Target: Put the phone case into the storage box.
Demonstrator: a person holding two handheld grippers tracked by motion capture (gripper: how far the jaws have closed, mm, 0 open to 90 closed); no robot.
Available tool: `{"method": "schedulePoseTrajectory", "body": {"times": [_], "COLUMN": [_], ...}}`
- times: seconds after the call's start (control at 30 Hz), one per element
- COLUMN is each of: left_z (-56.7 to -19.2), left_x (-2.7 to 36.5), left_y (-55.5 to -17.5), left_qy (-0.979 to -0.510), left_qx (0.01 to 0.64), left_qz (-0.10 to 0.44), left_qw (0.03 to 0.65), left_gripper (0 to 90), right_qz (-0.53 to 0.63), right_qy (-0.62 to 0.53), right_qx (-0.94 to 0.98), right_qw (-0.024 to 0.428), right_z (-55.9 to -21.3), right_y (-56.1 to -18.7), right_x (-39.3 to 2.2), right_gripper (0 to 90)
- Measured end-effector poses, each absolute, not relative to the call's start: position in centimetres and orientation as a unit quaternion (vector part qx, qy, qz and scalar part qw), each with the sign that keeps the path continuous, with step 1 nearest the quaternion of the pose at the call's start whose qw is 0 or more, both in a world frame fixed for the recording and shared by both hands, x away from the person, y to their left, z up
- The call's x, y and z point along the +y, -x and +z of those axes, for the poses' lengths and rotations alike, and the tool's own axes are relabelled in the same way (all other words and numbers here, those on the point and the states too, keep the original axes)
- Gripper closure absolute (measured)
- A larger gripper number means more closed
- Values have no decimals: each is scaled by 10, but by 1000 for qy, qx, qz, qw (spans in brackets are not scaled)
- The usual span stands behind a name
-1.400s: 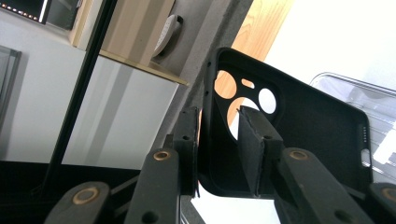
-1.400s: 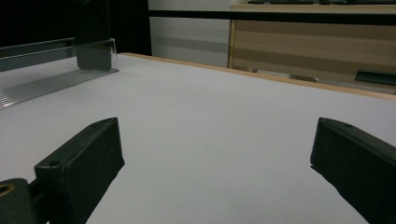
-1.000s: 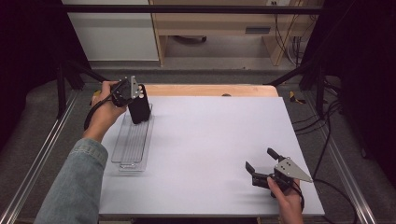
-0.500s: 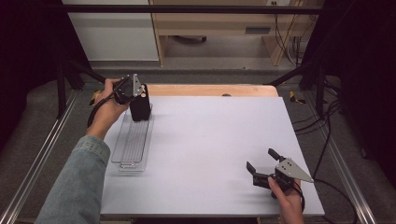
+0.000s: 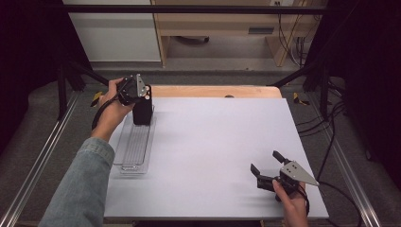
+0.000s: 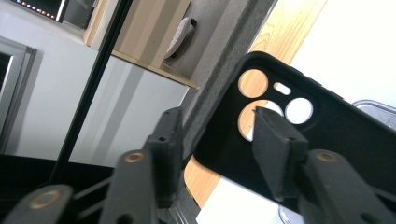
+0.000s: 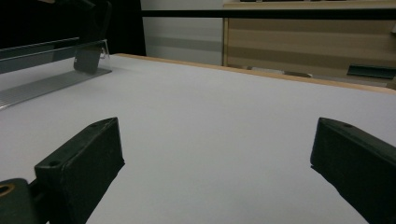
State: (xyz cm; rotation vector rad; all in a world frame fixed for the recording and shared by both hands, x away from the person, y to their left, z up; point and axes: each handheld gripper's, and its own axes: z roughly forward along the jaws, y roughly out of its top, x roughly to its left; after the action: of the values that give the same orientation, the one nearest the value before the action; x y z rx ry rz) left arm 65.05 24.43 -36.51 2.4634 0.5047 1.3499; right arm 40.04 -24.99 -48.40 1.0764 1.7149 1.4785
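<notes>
The black phone case (image 5: 142, 109) is seen standing upright at the far end of the clear plastic tray (image 5: 135, 147), at about 10 o'clock on the white table surface (image 5: 222, 142) in the high view. The tray lies lengthwise along the left side of the table, its near end toward 8 o'clock. The wooden table edge (image 5: 213, 91) is exposed beyond the white surface at 12 o'clock.

The left gripper (image 5: 141, 97) is held from above and behind the case by the left hand (image 5: 113, 101), with the denim sleeve (image 5: 80, 189) entering from 7 o'clock. In the left gripper view, the case (image 6: 327, 135) is shown with its camera cut-outs toward 12 o'clock. One jaw is seen in front of the case face, at 4 o'clock of the cut-outs; the other jaw stands clear to the left of the case edge, at 9 o'clock, with a gap between it and the case. The jaws have just been opening. They are parted, and the case is not pressed between the pads; whether the right-hand jaw touches the case face cannot be told.

The right gripper (image 5: 265, 166) is held low over the table at 5 o'clock by the right hand (image 5: 289, 198), well apart from the case. In the right gripper view, its jaws are spread wide with only bare table between them, and the tray (image 7: 51, 81) with the case (image 7: 88, 58) is seen at 10 o'clock.
</notes>
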Motion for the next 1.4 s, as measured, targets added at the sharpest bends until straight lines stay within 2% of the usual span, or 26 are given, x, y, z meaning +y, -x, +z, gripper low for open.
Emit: {"method": "schedulePoseTrajectory", "body": {"times": [0.1,0.63,1.4], "left_z": [-365,-361,-354], "left_x": [244,232,222], "left_y": [-644,-619,-599], "left_qy": [-849,-839,-832], "left_qx": [183,233,256], "left_qz": [472,445,419], "left_qw": [148,209,257], "left_gripper": [443,227,131], "right_qz": [561,558,558], "right_qy": [-406,-405,-404], "right_qx": [650,652,653], "right_qw": [314,316,316], "right_z": [-484,-483,-483], "right_y": [-400,-401,-401], "right_x": [-250,-249,-249], "right_gripper": [29,29,29]}}
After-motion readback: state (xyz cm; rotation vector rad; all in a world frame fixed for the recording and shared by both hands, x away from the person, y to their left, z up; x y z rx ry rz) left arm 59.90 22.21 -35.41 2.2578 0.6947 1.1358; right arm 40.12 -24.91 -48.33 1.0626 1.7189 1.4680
